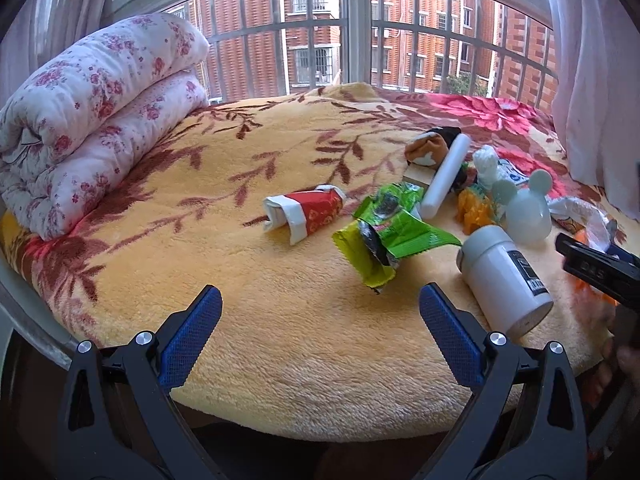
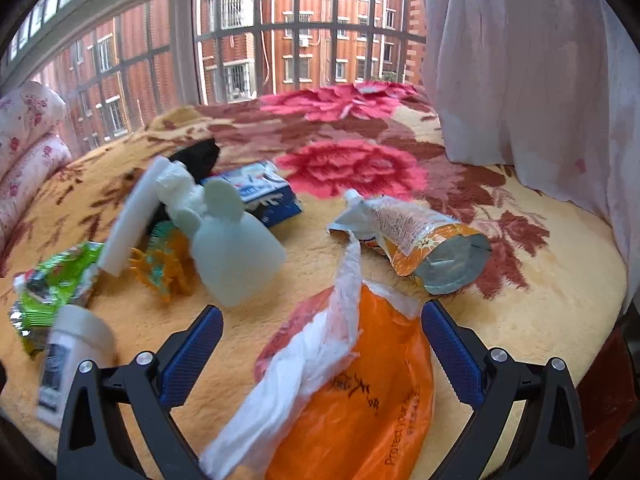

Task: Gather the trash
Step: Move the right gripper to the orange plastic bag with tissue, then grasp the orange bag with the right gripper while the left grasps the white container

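Observation:
My left gripper (image 1: 320,312) is open and empty above the yellow blanket, short of a crumpled green wrapper (image 1: 384,232) and a red-and-white paper roll (image 1: 308,212). My right gripper (image 2: 322,332) is open, its jaws on either side of an orange plastic bag (image 2: 368,392) with a twisted white plastic bag (image 2: 304,364) lying on it. An orange-and-silver snack pouch (image 2: 420,244) lies just beyond. The green wrapper shows at the left of the right wrist view (image 2: 56,284).
A white jar (image 1: 504,280) lies on its side beside the wrapper, also in the right wrist view (image 2: 68,360). A pale mouse-eared bottle (image 2: 232,248), white tube (image 2: 132,216), blue box (image 2: 260,192), orange toy (image 2: 164,260) and folded floral quilt (image 1: 92,120) are here. A curtain (image 2: 520,60) hangs right.

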`<state>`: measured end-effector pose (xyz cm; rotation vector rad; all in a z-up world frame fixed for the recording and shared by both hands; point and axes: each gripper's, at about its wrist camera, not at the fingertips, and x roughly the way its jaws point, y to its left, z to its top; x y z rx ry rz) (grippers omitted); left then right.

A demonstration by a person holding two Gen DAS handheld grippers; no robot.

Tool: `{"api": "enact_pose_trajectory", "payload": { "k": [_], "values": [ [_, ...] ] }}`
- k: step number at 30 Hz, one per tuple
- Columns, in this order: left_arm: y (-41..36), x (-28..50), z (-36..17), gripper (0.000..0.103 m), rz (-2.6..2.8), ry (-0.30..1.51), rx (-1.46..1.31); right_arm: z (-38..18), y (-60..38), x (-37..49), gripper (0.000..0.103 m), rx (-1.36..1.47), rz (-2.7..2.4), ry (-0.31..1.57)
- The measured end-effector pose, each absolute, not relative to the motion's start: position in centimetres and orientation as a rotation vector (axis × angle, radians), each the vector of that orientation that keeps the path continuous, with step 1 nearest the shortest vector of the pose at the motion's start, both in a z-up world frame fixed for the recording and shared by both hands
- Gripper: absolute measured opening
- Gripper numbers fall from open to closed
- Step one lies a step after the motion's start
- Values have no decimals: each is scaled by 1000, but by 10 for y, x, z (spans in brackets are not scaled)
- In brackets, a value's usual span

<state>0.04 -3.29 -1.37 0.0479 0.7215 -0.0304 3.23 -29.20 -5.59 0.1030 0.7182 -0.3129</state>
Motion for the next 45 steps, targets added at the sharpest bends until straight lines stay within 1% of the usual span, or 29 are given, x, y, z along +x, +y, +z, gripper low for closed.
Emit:
{"api": "enact_pose_trajectory", "payload": {
  "k": [4,6,8,27,37,43,45],
  "values": [
    [-41,-3,-15,96,-46,717,66,-63,-296,38,95,97,-314,725],
    [-44,-3,-16,96,-55,720,69,-64,-295,37,91,93,-311,722],
    [-48,-3,-17,96,-61,725,75,-65,-297,37,90,97,-310,723],
    [-71,-14,-19,96,-81,736,125,-69,-295,32,90,94,-310,715],
    [-78,-18,-21,96,-96,743,130,-70,-294,31,88,81,-314,714],
    [-80,-18,-21,96,-111,747,109,-73,-293,29,81,62,-327,708],
    [-82,-19,-22,96,-116,750,106,-72,-294,29,72,54,-337,710]
  ]
}}
